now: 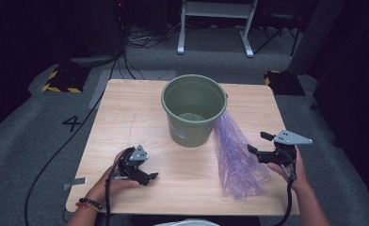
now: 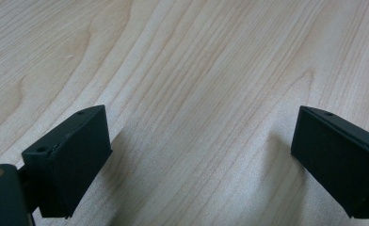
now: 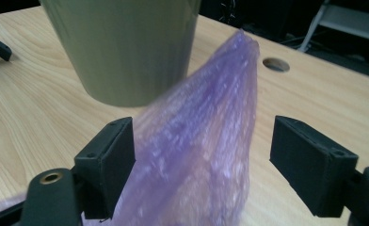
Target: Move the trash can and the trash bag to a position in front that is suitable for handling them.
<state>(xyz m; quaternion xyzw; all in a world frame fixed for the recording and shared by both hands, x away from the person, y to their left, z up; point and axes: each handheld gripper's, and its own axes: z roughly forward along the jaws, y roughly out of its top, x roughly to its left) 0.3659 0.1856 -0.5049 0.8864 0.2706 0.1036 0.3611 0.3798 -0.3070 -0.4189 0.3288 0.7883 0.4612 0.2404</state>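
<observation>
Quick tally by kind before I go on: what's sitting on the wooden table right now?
Round green plastic bucket: 1
Crinkled purple translucent plastic bag: 1
Black two-jaw gripper: 2, left gripper and right gripper, both open
Total: 4

The bucket [image 1: 194, 109] stands mid-table [image 1: 126, 113], the plastic bag [image 1: 236, 155] leaning against its right side.

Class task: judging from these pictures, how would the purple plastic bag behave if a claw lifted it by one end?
The purple plastic bag looks thin and crinkled, so probably floppy, drooping when lifted. Translucent film suggests it is very light. It drapes against the green bucket, so it likely slides rather than rolls.
</observation>
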